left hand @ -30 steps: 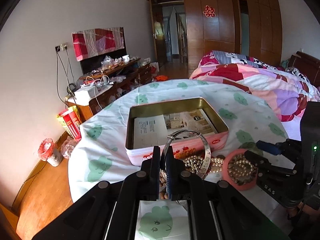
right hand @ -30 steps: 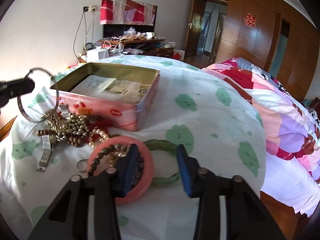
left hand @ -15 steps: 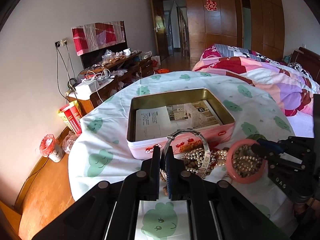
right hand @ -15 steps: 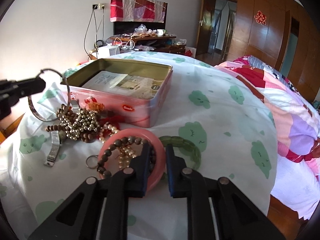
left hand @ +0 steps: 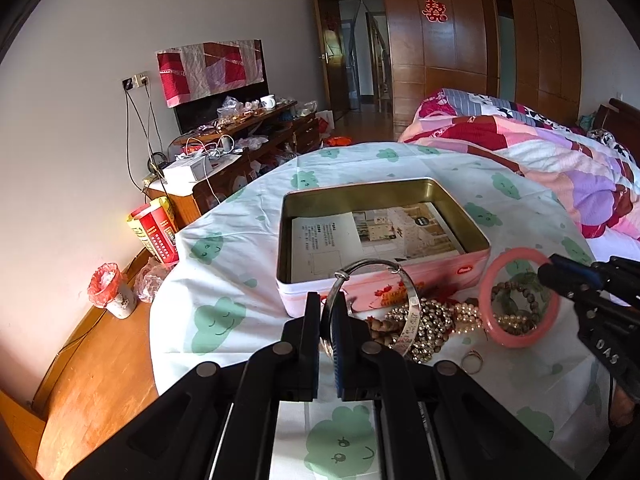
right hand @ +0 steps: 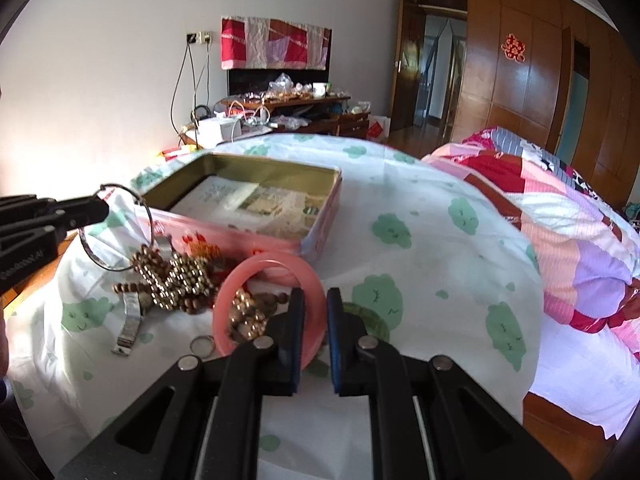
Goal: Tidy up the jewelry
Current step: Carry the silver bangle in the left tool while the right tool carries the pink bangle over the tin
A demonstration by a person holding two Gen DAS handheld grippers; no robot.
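Now right fingers (right hand: 316,308) have clamped the pink bangle (right hand: 256,266); left (left hand: 327,312) still pinches the silver bangle (left hand: 412,312).

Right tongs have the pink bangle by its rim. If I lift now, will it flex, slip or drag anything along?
The pink bangle looks thick and evenly round, so probably rigid. Its glossy surface and the rim-only pinch by the right tongs suggest it may swing or slip. Beads lie inside the ring, so some could snag and come up.

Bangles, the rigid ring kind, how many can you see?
3: silver bangle in the left gripper; pink bangle in the right gripper; green bangle on the sheet behind it. The pile may hide more.
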